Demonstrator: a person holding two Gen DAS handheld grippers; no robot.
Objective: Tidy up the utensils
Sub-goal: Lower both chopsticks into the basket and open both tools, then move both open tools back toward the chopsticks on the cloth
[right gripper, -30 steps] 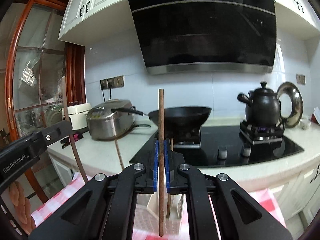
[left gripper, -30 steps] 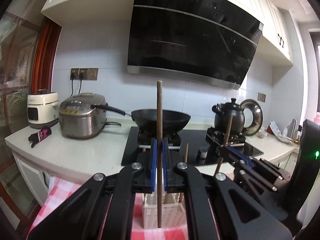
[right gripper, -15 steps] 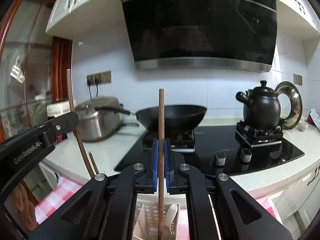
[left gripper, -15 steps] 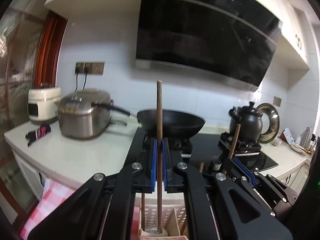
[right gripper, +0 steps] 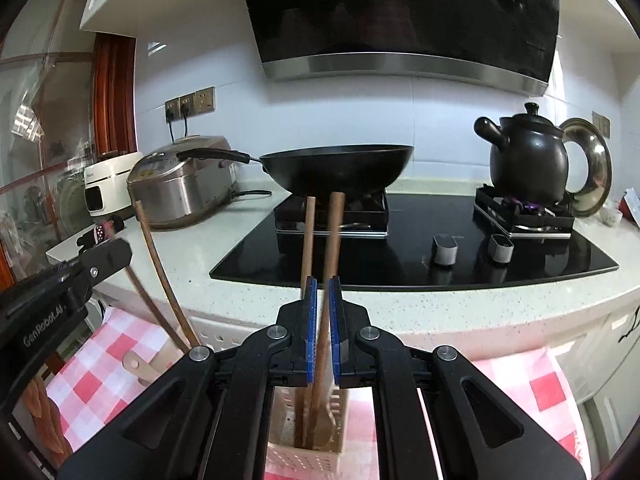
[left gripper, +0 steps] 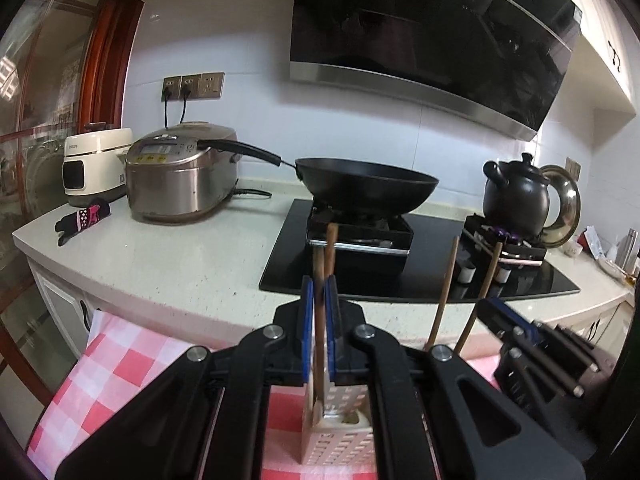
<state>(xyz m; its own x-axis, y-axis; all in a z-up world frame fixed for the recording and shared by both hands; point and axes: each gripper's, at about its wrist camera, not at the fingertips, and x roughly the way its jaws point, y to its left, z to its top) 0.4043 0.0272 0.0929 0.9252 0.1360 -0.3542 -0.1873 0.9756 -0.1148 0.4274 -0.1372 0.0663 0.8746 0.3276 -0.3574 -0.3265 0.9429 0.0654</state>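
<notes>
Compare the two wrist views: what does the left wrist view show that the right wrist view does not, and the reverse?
Left wrist view only: the right gripper at right, and a steel flask at the far right edge.

Right wrist view only: the left gripper at left, and a pale wooden utensil lying on the checked cloth.

Both: each gripper shut on a brown wooden stick standing in the white slotted holder, plus the wok, black kettle and steel rice cooker.
</notes>
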